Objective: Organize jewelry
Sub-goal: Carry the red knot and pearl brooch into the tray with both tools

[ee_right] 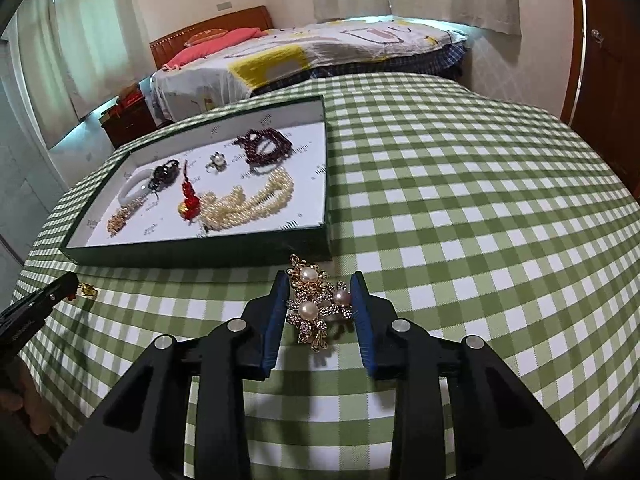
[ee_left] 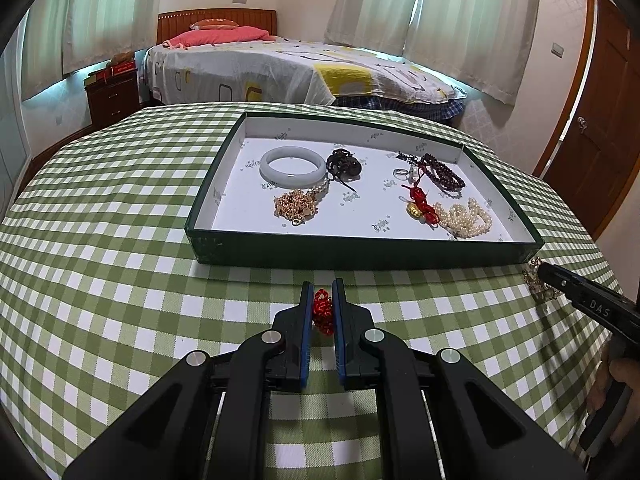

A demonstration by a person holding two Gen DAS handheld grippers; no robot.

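Most jewelry already lies in the green tray (ee_left: pixel 280 250) ahead. The left gripper (ee_left: pixel 322 296) pinches a red knotted charm (ee_left: pixel 322 312); the right gripper (ee_right: pixel 322 285) brackets, perhaps grips, a pearl brooch (ee_right: pixel 316 304). Both remain on the tablecloth (ee_right: pixel 460 240).

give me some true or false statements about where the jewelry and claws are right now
1. The left claw has a red knotted ornament between its fingers. True.
2. The pearl brooch lies inside the green tray. False: it lies on the checked tablecloth, in front of the tray, between the right claw's fingers.
3. A white bangle lies in the tray. True.
4. The tray holds nothing yet. False: it holds the bangle, a pearl strand, dark red beads and other pieces.
5. The right claw is fully closed with nothing between its fingers. False: its fingers flank the brooch.
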